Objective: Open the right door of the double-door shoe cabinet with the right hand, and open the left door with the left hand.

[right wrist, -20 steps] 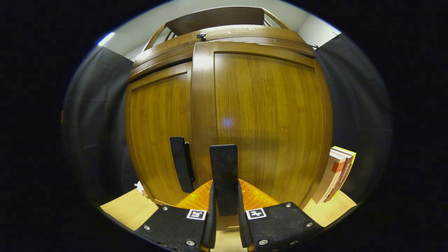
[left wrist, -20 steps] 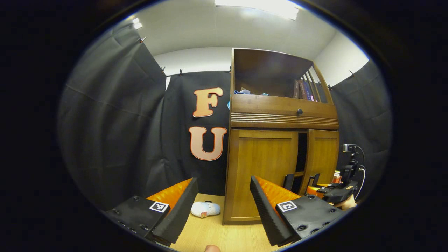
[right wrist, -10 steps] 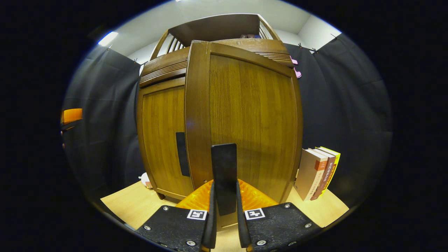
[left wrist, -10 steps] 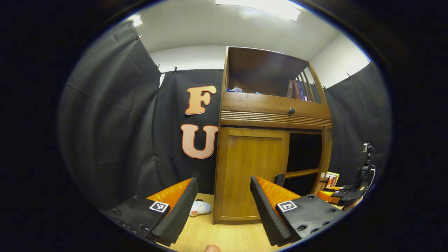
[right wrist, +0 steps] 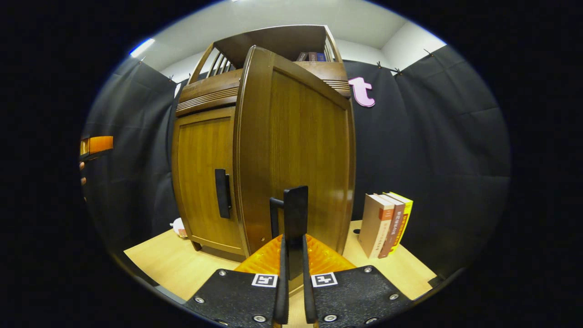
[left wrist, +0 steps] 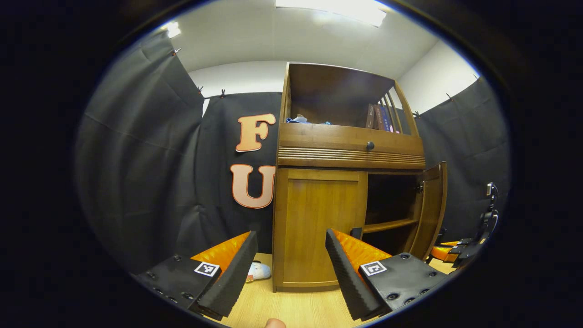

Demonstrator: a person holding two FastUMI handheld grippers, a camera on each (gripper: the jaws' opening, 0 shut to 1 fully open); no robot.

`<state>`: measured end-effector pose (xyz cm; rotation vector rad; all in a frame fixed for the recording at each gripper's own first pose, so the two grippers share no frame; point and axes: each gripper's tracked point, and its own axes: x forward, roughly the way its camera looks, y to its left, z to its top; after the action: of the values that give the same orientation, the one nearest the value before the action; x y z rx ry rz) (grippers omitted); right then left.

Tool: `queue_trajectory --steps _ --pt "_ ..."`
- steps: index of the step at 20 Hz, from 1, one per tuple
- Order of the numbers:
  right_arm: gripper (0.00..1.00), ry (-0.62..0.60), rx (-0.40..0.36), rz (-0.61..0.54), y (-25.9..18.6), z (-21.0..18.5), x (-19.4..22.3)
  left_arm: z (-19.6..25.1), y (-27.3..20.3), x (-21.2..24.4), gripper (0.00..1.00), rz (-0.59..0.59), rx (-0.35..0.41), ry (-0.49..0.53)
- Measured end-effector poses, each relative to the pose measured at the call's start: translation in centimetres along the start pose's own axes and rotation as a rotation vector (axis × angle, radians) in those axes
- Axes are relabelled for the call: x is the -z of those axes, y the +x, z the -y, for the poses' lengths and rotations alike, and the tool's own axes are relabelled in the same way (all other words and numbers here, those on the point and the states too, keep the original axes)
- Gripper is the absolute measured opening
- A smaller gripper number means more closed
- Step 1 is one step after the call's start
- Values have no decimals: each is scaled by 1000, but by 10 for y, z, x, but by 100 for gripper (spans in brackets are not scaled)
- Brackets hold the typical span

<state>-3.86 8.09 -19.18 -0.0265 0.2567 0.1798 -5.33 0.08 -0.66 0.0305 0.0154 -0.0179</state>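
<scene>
1. Left gripper view: the left hand-held gripper (left wrist: 288, 269) is wide open and holds nothing, its two fingers well apart low in the view; the shoe cabinet (left wrist: 348, 146) stands ahead on the wooden desk (left wrist: 296, 310), against the booth's black cloth wall.
2. Same view: the left door (left wrist: 319, 225) is closed flat against the cabinet front; the right door (left wrist: 430, 209) is swung out on its hinges, so the dark inside and a shelf (left wrist: 389, 224) show; a drawer with a small round knob (left wrist: 370, 146) sits above the doors; books (left wrist: 380, 117) stand in the open top compartment.
3. Same view: a small white soft toy (left wrist: 259, 271) lies on the desk just beside the cabinet's left foot; the right hand-held gripper (left wrist: 460, 248) is far off at the right edge, near the open door's outer edge.
4. Right gripper view: the right hand-held gripper (right wrist: 293, 273) is closed on the right door's handle (right wrist: 295, 214), both fingers pressing on the dark upright bar; the right door (right wrist: 300, 150) stands angled out from the cabinet.
5. Same view: the left door (right wrist: 202, 177) is closed, its dark handle (right wrist: 222, 193) untouched; a few books (right wrist: 386, 223) stand upright on the desk (right wrist: 182, 269) to the right of the open door; the left hand-held gripper (right wrist: 95, 145) shows at the far left edge.
</scene>
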Motion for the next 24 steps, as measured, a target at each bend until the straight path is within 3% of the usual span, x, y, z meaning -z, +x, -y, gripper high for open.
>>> queue_trajectory --steps 1,2,7,8,14,15,16,24 --pt "17 -1 11 -3 -5 7 0 4 -1 -1 94 2 6 1" --pt "9 -1 22 -5 -8 14 0 8 0 -2 96 3 12 1" --pt "0 -9 75 -3 -24 50 2 28 -3 3 96 -10 39 5" --pt "4 -6 79 -3 -27 56 2 31 -4 3 96 -11 43 3" --pt "0 7 89 -5 -33 92 2 48 -6 1 94 -11 50 7" --pt "6 6 100 -4 -33 100 2 49 -7 1 94 -11 47 9" --pt "0 5 111 -2 -34 109 3 51 -7 1 94 -11 46 12" --pt "0 -7 98 -15 -33 149 3 75 5 9 94 -24 54 12"
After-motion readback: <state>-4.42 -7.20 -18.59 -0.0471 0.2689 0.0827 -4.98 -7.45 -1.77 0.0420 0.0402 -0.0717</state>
